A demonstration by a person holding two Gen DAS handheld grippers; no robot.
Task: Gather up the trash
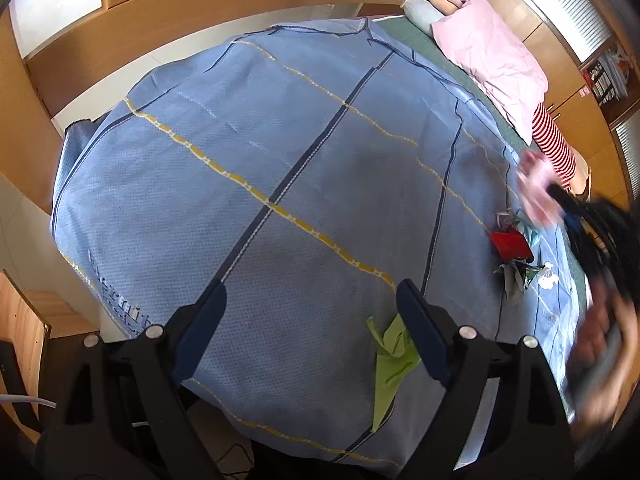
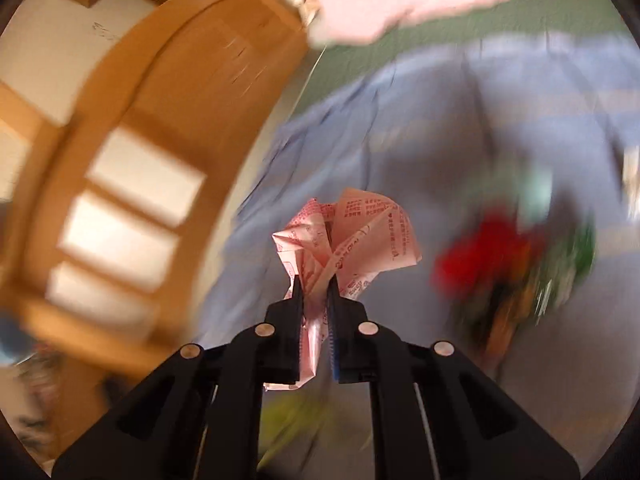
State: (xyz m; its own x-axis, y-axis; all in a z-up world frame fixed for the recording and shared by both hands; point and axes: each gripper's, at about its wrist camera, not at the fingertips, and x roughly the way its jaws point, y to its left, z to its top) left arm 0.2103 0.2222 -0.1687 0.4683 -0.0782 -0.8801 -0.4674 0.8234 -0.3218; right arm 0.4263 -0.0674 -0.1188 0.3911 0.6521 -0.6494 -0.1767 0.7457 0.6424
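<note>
My right gripper (image 2: 314, 288) is shut on a crumpled pink printed paper (image 2: 352, 236) and holds it in the air above the blue bedspread (image 2: 440, 140). In the left wrist view that gripper (image 1: 560, 200) shows blurred at the right with the pink paper (image 1: 534, 188). My left gripper (image 1: 312, 292) is open and empty above the bedspread (image 1: 240, 152). A green wrapper (image 1: 390, 360) lies by its right finger. A red piece (image 1: 508, 242), grey-green scraps (image 1: 516, 276) and a white bit (image 1: 546, 276) lie at the right. The red piece (image 2: 480, 248) shows blurred in the right wrist view.
A pink quilt (image 1: 492, 56) and pillows (image 1: 424, 12) lie at the far end of the bed. A red-striped cloth (image 1: 554, 144) lies beside them. A wooden bed frame (image 1: 200, 4) and cabinets (image 1: 560, 60) surround the bed. A wooden chair (image 1: 24, 328) stands at the lower left.
</note>
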